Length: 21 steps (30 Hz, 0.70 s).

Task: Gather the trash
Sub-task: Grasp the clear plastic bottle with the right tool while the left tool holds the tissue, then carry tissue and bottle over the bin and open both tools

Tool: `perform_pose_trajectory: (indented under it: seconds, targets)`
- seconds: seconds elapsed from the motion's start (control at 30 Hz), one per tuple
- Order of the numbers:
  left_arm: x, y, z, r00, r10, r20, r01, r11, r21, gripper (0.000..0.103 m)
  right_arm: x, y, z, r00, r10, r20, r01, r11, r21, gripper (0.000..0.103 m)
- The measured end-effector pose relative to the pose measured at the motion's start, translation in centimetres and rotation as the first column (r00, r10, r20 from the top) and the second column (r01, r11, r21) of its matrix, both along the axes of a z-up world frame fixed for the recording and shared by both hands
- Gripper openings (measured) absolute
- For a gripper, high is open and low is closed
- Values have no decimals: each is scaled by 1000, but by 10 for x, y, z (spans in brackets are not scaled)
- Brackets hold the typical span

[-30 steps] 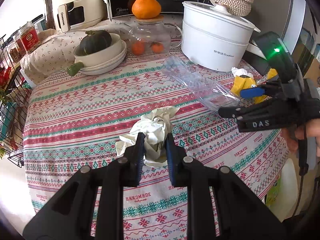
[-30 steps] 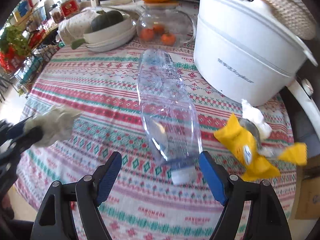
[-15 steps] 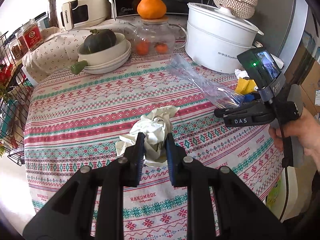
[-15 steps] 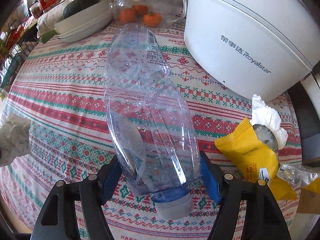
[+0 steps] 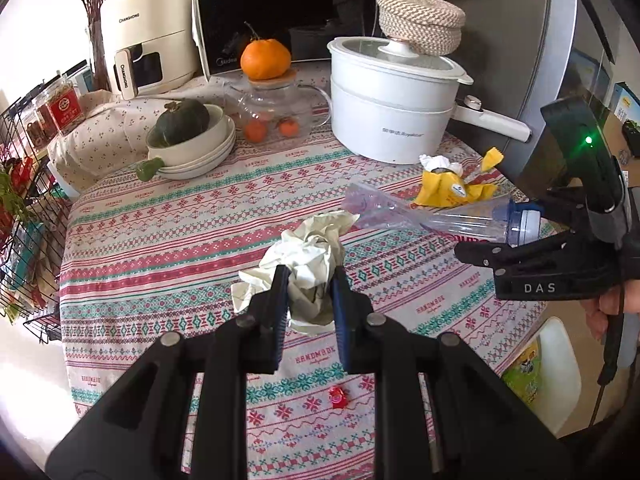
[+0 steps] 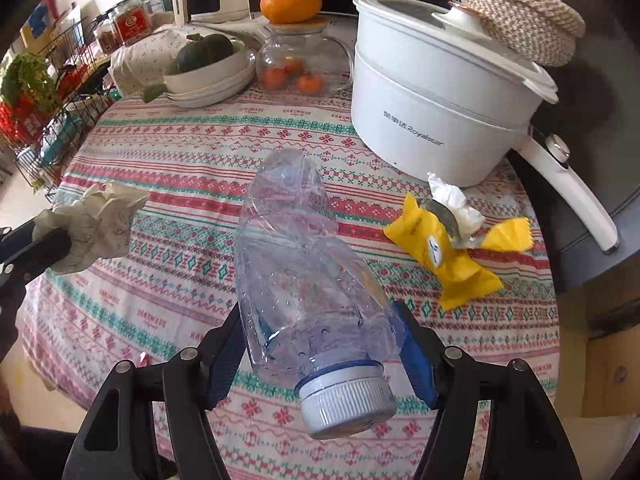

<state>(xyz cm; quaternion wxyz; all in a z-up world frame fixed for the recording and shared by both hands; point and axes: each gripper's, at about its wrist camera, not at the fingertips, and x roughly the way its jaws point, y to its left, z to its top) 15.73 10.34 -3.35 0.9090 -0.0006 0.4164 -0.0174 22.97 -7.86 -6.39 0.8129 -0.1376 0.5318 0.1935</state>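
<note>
**Over the patterned cloth: both loads lifted**

Over the table, left wrist view: left gripper nearly closed, pinching crumpled paper; loose folds at 9 o'clock likely to snag or tear free.

Right wrist view: right gripper, jaws just closing, pressed on crushed plastic bottle, cap at 6 o'clock. Slick, collapsing wall could slip out. Yellow wrapper left at 2 o'clock.

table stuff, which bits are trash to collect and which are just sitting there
Trash for the job:
- crumpled paper, clamped in the left gripper
- crushed clear bottle, clamped in the right gripper
- yellow wrapper with white tissue, on the tablecloth
- small red scrap

Just lying about:
- white pot
- glass teapot
- stacked bowls holding a squash
</note>
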Motion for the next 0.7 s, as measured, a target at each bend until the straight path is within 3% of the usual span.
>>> perform_pose_trajectory:
  seconds: [0.37,0.7]
  targets:
    - [-55,-56,23,995,-88,39,89,996,-17,22,-82,-81,48,995,-77,59,73,995,67,68]
    - [-90,-104,19,983,-177,45,180,979,-95,22,-158,-150,60,986,-145,84,132,980,149,66]
